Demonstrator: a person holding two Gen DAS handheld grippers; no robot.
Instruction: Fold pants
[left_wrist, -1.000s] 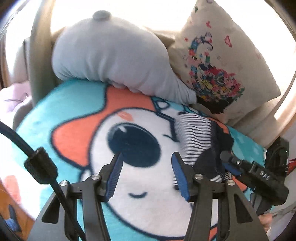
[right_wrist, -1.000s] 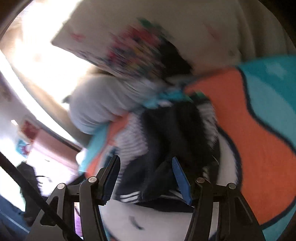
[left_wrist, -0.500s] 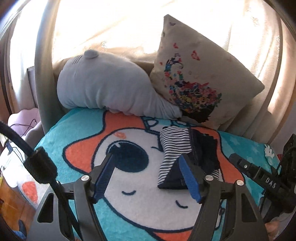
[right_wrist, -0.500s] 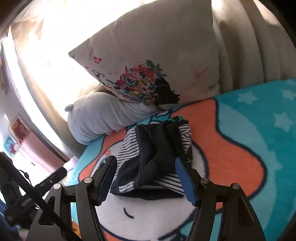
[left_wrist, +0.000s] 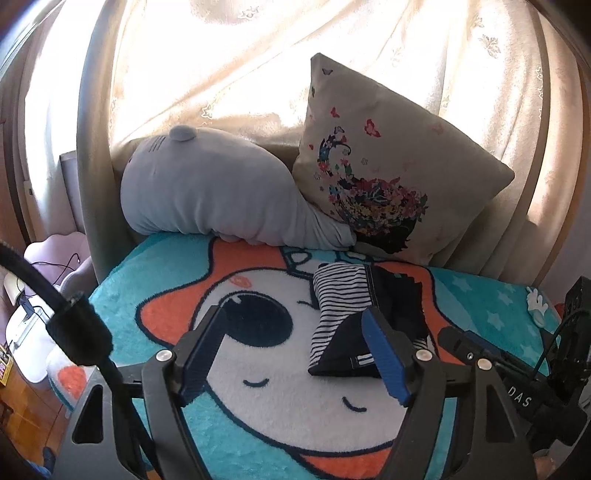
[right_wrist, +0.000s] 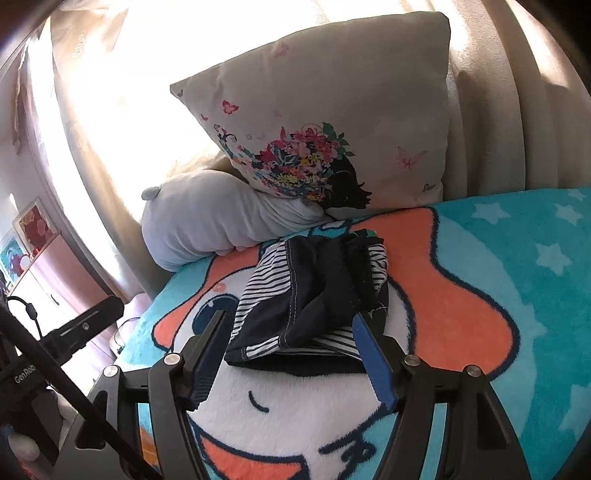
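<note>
The bed (left_wrist: 155, 273) is spread with a plush blanket (left_wrist: 280, 413): teal with pale stars around a big cartoon face in white and orange, one dark round eye and thin closed-eye lines. On the blanket, over the face's upper edge, lie the folded pants (left_wrist: 354, 314), a small dark bundle with black-and-white striped panels. At the bed's far end a grey plush pillow (left_wrist: 221, 199) lies on its side, and a beige cushion (left_wrist: 388, 170) printed with flowers and butterflies leans upright, touching it.

Sunlit cream curtains (left_wrist: 258, 74) behind a cartoon-blanketed bed (left_wrist: 184, 266), grey plush pillow (left_wrist: 207, 199), floral cushion (right_wrist: 332, 122).
</note>
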